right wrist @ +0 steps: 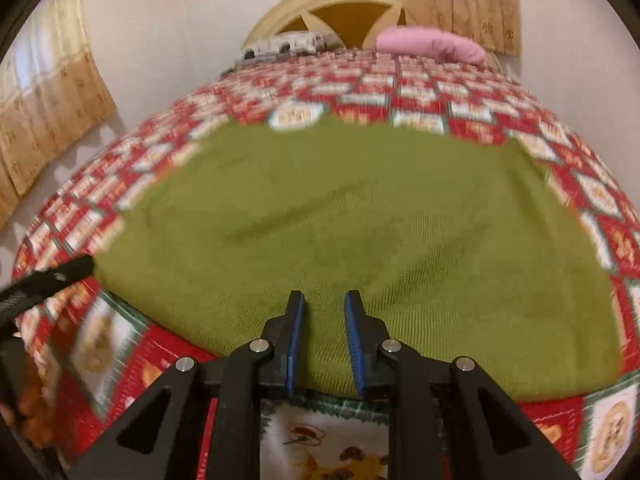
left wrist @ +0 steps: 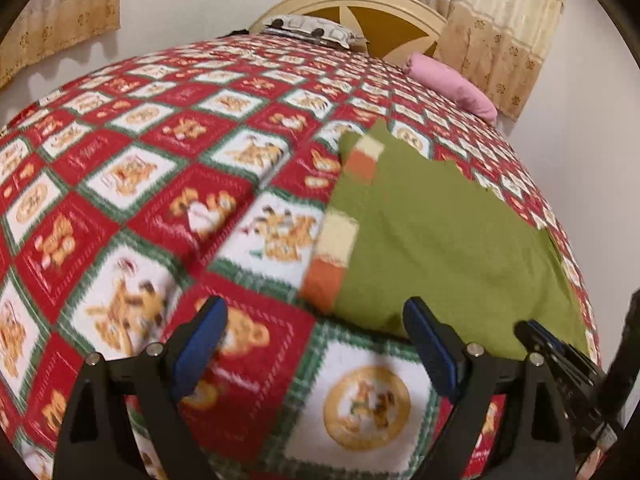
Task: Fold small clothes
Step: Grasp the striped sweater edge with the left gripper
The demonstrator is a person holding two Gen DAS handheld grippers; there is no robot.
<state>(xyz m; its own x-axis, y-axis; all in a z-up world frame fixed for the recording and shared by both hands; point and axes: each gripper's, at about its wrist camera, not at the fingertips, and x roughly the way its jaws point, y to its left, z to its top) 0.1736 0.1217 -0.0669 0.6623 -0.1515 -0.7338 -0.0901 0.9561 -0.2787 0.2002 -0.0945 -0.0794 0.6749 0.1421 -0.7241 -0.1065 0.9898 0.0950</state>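
Note:
A small green garment [left wrist: 436, 236] with cream and orange cuff bands [left wrist: 332, 256] lies flat on the bed; it fills the middle of the right wrist view [right wrist: 360, 224]. My left gripper [left wrist: 316, 320] is wide open and empty, just off the garment's near left corner. My right gripper [right wrist: 325, 304] hovers over the garment's near edge with its jaws partly apart and nothing between them. The right gripper also shows at the lower right of the left wrist view [left wrist: 560, 356]. The left gripper's dark tip [right wrist: 52, 280] enters the right wrist view at the left.
The bed is covered by a red, white and green cartoon-print quilt [left wrist: 160, 184]. A pink pillow [left wrist: 452, 84] and a patterned pillow [left wrist: 312, 30] lie by the cream headboard [left wrist: 360, 0]. Curtains [left wrist: 500, 32] hang behind. White wall flanks the bed.

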